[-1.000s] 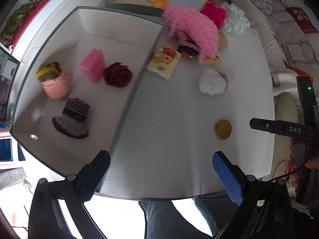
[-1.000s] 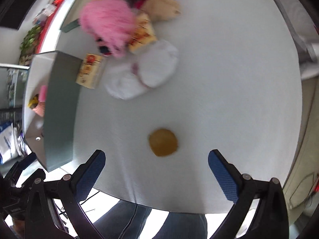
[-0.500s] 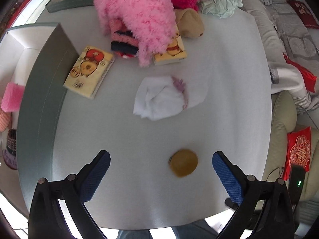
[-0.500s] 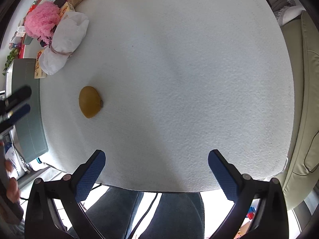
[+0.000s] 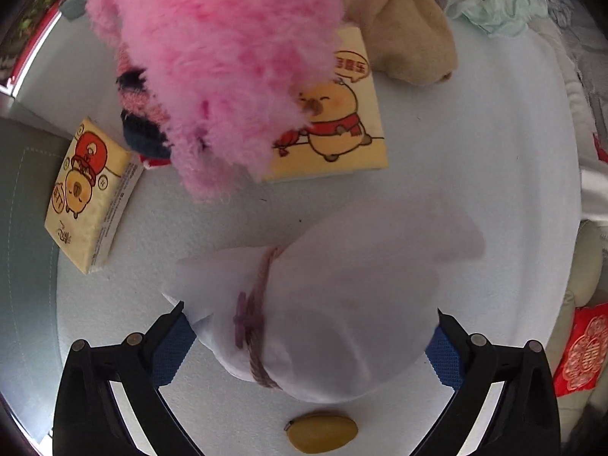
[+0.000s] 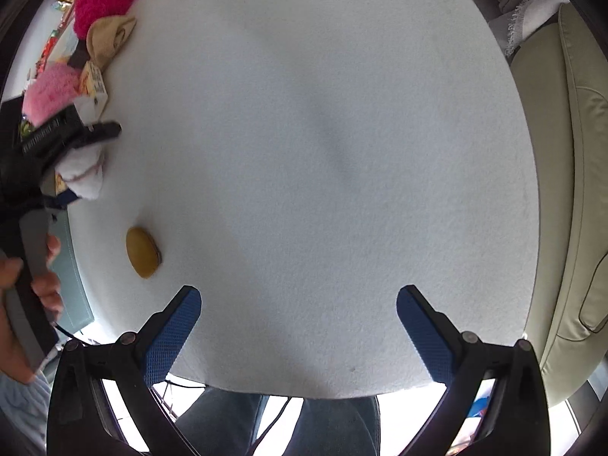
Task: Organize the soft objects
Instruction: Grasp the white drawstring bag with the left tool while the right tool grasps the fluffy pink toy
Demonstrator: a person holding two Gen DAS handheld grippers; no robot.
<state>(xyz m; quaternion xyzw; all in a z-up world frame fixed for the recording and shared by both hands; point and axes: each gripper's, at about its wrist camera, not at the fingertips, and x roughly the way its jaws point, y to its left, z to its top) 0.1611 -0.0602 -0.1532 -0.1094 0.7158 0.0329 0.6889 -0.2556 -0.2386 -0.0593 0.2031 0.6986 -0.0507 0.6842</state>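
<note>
A white cloth bundle (image 5: 342, 304) tied with a mauve cord lies on the white table (image 5: 475, 144). My left gripper (image 5: 307, 345) is open, its blue pads on either side of the bundle and close to it. A small mustard pad (image 5: 323, 437) lies just behind the fingers. Beyond the bundle is a fluffy pink toy (image 5: 228, 57). My right gripper (image 6: 296, 326) stands open over the bare table (image 6: 342, 133), with nothing between its fingers. In the right wrist view the bundle (image 6: 85, 174), the mustard pad (image 6: 141, 251) and the pink toy (image 6: 47, 91) sit far left.
Two yellow cartoon tissue packs (image 5: 85, 193) (image 5: 334, 121), a striped knit piece (image 5: 140, 121) and a tan soft item (image 5: 406, 34) crowd the far side. The grey-green bin wall (image 5: 22, 247) stands left. A beige sofa (image 6: 570, 152) borders the table's right. A hand (image 6: 41, 285) holds the left tool.
My left gripper swung away from the bin, passed over the mustard pad and now straddles the white bundle. My right gripper turned toward the bare right part of the table.
</note>
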